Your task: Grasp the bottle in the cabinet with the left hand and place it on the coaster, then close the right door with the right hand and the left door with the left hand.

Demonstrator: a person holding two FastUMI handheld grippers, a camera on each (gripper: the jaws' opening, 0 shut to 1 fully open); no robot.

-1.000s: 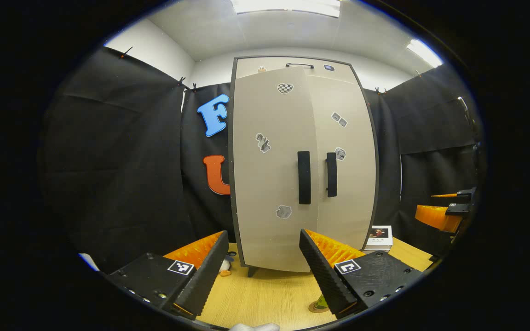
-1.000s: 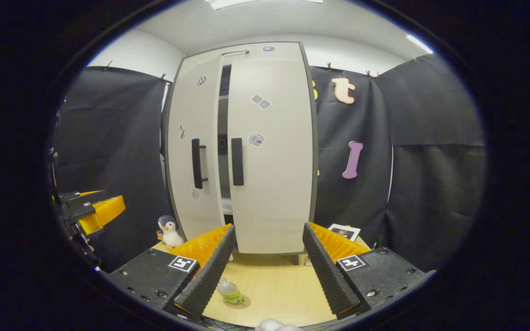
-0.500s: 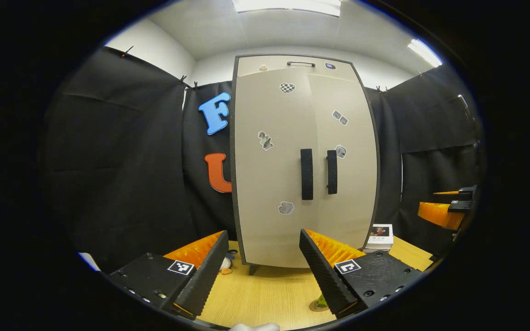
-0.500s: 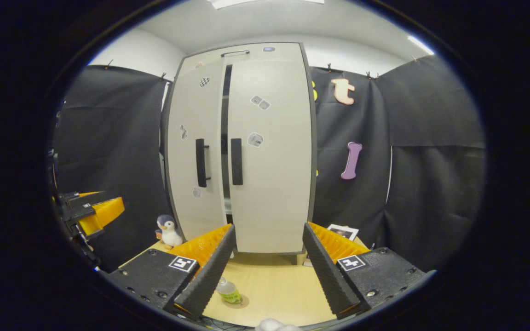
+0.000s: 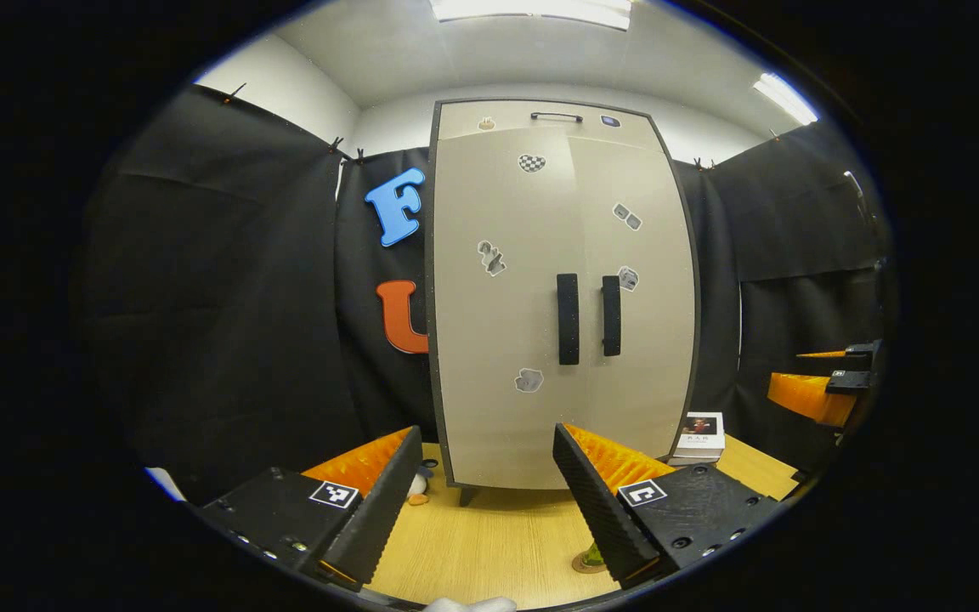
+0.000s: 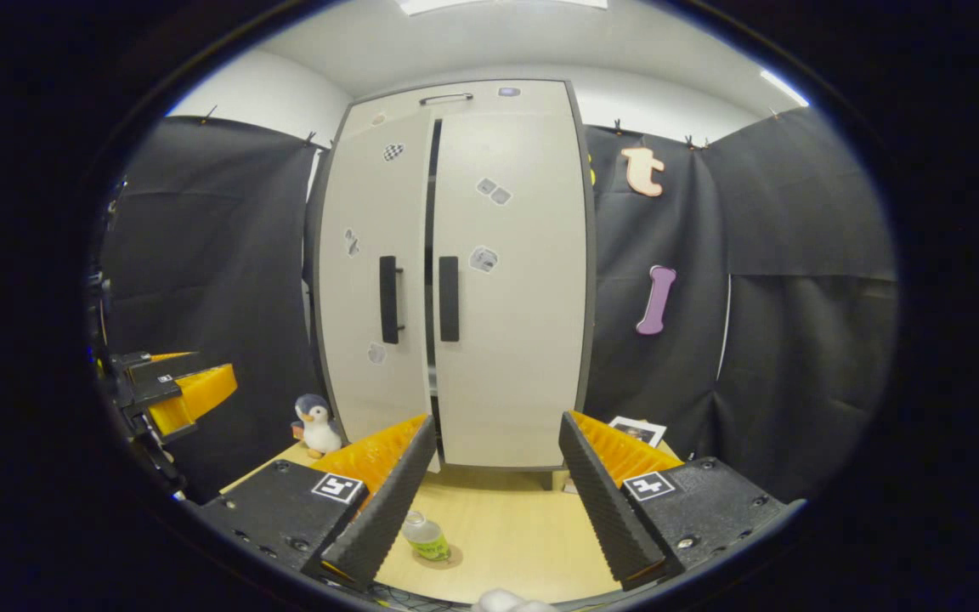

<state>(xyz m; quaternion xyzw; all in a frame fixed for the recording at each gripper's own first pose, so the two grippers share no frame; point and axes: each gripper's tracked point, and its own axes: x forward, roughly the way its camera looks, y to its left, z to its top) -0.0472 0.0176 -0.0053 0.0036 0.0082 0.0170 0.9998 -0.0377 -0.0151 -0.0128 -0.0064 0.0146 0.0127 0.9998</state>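
The left gripper [image 5: 485,501] and right gripper [image 6: 496,493] both hang spread and empty, near the cabinet [image 6: 455,280]. Its left door [image 6: 375,272] has swung nearly flush since a second ago, leaving a thin gap. The bottle [image 6: 426,537] stands on the coaster [image 6: 438,559]

Black cloth [image 6: 795,280] hangs as the booth's wall on both sides, clipped along its top edge. Above it, a white wall [image 5: 285,89] meets a pale ceiling [image 5: 489,51]. Two bright ceiling lights: one long panel [image 5: 532,10] overhead, another strip [image 5: 783,95] off to the side. Light wooden table [image 6: 506,544] below, grain running crosswise. A small book [image 5: 700,429] lies flat near the table's far edge; a toy penguin [image 6: 315,422] stands upright by the cloth.
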